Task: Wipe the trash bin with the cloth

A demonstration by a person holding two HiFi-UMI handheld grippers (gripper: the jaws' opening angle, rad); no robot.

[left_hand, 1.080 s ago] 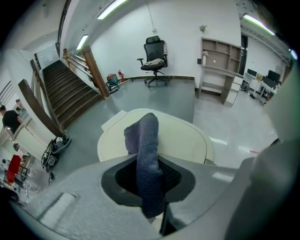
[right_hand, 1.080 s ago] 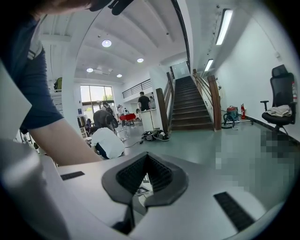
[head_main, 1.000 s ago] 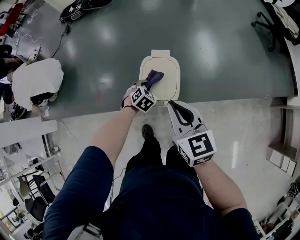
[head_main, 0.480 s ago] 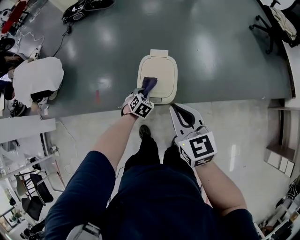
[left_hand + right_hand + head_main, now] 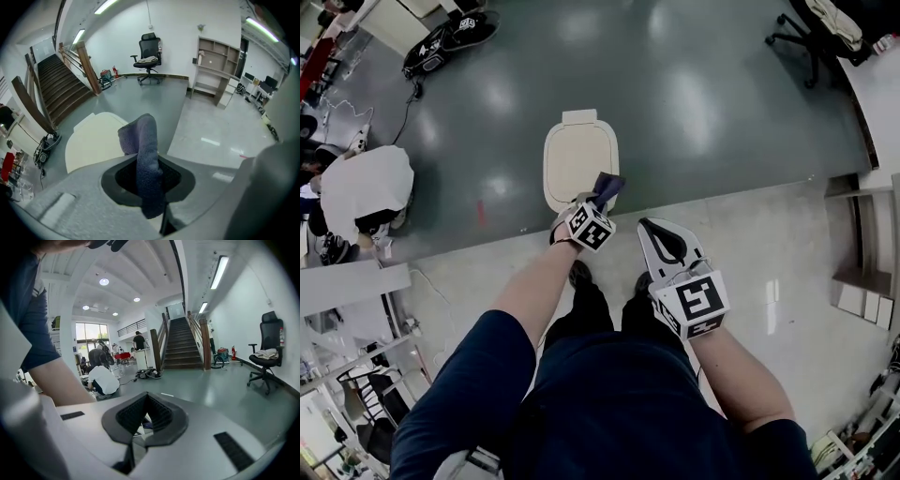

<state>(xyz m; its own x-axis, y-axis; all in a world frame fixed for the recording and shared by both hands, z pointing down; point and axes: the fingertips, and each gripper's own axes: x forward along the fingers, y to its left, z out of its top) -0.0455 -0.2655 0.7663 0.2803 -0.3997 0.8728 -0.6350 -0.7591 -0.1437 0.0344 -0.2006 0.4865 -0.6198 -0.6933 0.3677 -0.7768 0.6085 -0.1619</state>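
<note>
A cream trash bin (image 5: 578, 157) stands on the grey floor ahead of my feet; its lid (image 5: 96, 139) fills the left of the left gripper view. My left gripper (image 5: 598, 199) is shut on a dark purple cloth (image 5: 607, 187), which sticks up between its jaws (image 5: 146, 154). The cloth hangs off the bin's near right corner, just clear of the lid. My right gripper (image 5: 662, 236) is held lower right of the bin, above the light tiles, shut with nothing in it (image 5: 140, 425).
A person in a white top (image 5: 364, 186) crouches on the floor to the left. A black office chair (image 5: 806, 33) stands far right, a wooden shelf (image 5: 214, 70) and stairs (image 5: 61, 89) beyond. A black bag (image 5: 445, 37) lies far left.
My left gripper has drawn the cloth back across the lid toward me, from the lid's middle to past its near right corner. The right gripper has hardly moved.
</note>
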